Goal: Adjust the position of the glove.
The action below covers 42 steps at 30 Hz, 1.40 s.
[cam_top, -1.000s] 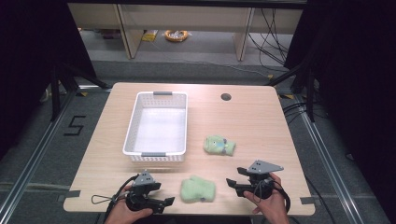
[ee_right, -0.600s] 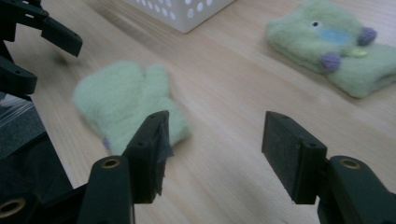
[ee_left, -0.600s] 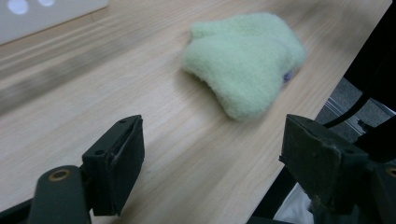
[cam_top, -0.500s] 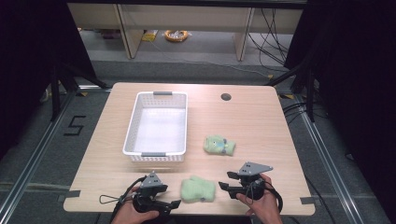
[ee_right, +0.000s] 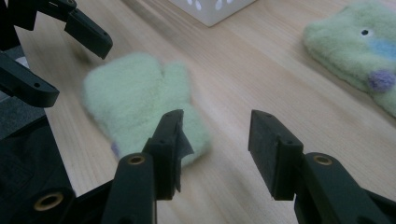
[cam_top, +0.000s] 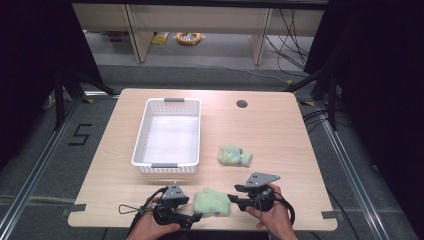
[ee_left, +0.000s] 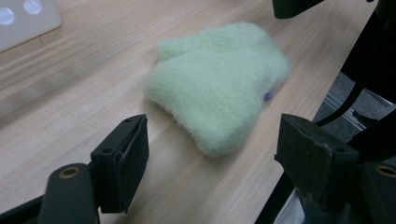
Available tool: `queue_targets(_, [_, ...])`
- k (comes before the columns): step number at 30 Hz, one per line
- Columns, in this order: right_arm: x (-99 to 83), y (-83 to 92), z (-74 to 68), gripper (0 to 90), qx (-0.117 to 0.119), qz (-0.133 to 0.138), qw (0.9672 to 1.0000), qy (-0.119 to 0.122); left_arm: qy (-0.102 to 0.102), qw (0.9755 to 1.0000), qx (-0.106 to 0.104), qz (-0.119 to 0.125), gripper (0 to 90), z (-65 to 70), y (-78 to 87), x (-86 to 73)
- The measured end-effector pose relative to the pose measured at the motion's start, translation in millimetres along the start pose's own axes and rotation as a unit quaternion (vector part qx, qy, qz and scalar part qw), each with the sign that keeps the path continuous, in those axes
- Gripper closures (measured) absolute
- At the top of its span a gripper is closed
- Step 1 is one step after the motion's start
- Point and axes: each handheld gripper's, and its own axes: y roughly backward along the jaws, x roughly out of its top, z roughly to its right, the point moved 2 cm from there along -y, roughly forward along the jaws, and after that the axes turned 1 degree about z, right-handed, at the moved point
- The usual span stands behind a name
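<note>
Centrally, near front edge of pale wood-grain tabletop (cam_top: 280, 125): plain pale-green fleece mitten (cam_top: 212, 202), lying flat, thumb visible, small purple tag at cuff; free, not gripped.

Left hand-held gripper (cam_top: 192, 216): just left of plain mitten, aimed at it across the tabletop; jaws apart, having just been closing a little, nothing between pads, mitten lying just ahead of jaw tips in the left gripper view (ee_left: 219, 102).

Right hand-held gripper (cam_top: 234, 195): just right of plain mitten; jaws apart, having just been closing markedly; in the right gripper view, mitten's cuff (ee_right: 140, 105) beside and partly behind one jaw, not pressed between pads.

Farther back and to the right: second pale-green fleece mitten with embroidered face, blue and purple patches (cam_top: 234, 156), lying flat, well apart from both grippers.

Farther back, left of centre: white perforated plastic basket (cam_top: 145, 135), rectangular, nothing inside.

Back right: small round dark hole (cam_top: 242, 104) in tabletop.

Step judged in hand: approach from both sides to plain mitten, pickup not yet made.

Next move, judged: advance of one gripper until fleece sits between pads, then firm closing; soft pile likely to need a deep bite at cuff or edge; basket the probable destination.
</note>
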Motion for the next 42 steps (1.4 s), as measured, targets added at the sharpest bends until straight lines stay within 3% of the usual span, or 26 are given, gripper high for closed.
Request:
queue_targets(8, [3.1,-10.9,-6.1,58.5,0.015,-0.017,0.9996,0.014,-0.007,0.9999,-0.005,-0.009,32.2,4.4,-6.5,4.9])
queue_targets(11, [2.8,-16.0,-6.3,59.1,0.017,-0.032,0.9993,0.012,-0.006,0.9999,0.001,-0.008,38.4,5.2,-8.9,4.0])
queue_targets(12, [1.7,-19.5,-5.4,60.2,0.018,-0.036,0.9992,0.01,-0.018,0.9998,0.002,-0.012,40.5,5.2,-10.2,3.4])
queue_targets(14, [0.9,-21.2,-4.9,60.7,0.018,-0.039,0.999,0.009,-0.021,0.9997,0.005,-0.014,42.0,4.9,-10.5,3.0])
queue_targets(15, [-0.2,-22.4,-4.9,61.6,0.018,-0.047,0.9987,0.001,-0.013,0.9998,0.007,-0.012,44.4,5.9,-11.6,2.4])
queue_targets(17, [-1.3,-24.2,-3.9,64.5,0.027,-0.046,0.9986,-0.003,-0.039,0.999,0.006,-0.022,50.4,3.7,-9.7,2.9])
queue_targets(20, [-2.2,-26.5,-4.1,70.9,0.037,-0.036,0.9987,-0.003,-0.035,0.9993,0.006,-0.008,59.1,5.8,-10.5,3.5])
queue_targets(21, [-2.7,-26.4,-3.8,73.3,0.037,-0.037,0.9987,-0.005,-0.045,0.9988,0.005,-0.015,62.1,4.5,-10.1,3.6])
queue_targets(24, [-2.9,-25.0,-2.6,80.8,0.045,-0.042,0.9981,-0.001,-0.038,0.9992,-0.004,-0.015,70.3,6.8,-11.1,3.9])
queue_targets(25, [-3.2,-25.4,-2.4,82.3,0.043,-0.041,0.9983,0.001,-0.057,0.9982,-0.002,-0.021,72.2,5.3,-10.0,5.0])
queue_targets(27, [-2.6,-23.7,-3.0,84.1,0.049,-0.04,0.998,-0.002,-0.044,0.9989,-0.009,-0.012,75.6,8.7,-10.4,6.2])
queue_targets(28, [-2.3,-23.8,-2.7,84.5,0.053,-0.035,0.998,0.003,-0.055,0.9984,-0.01,-0.013,76.6,8.3,-9.8,7.4])
queue_targets(30, [-1.0,-20.6,-1.9,85.0,0.052,-0.035,0.998,0.003,-0.045,0.9988,-0.017,-0.009,77.4,11.4,-9.7,9.2])
queue_targets(31, [0.2,-18.7,-1.6,85.1,0.051,-0.032,0.9982,0.001,-0.058,0.9981,-0.015,-0.01,77.5,10.6,-9.5,11.1])
queue_targets(32, [1.4,-17.1,-0.8,85.1,0.053,-0.029,0.9982,0.002,-0.048,0.9986,-0.018,-0.006,77.6,13.5,-10.1,12.7])
queue_targets(34, [4.1,-11.6,1.2,85.2,0.046,-0.024,0.9986,0.005,-0.059,0.998,-0.02,-0.006,77.7,15.6,-11.8,17.4])
queue_targets(37, [7.0,-4.0,6.0,85.3,0.037,-0.023,0.9989,0.013,-0.053,0.9983,-0.024,0.001,77.6,21.8,-19.2,24.3])
queue_targets(40, [6.1,4.7,17.8,85.3,0.019,-0.024,0.9995,0.007,-0.064,0.9976,-0.025,-0.001,77.6,23.7,-27.0,32.6])
queue_targets(42, [3.8,6.5,24.2,85.3,0.024,-0.022,0.9995,0.002,-0.061,0.9979,-0.021,0.006,77.5,21.3,-33.4,38.6])
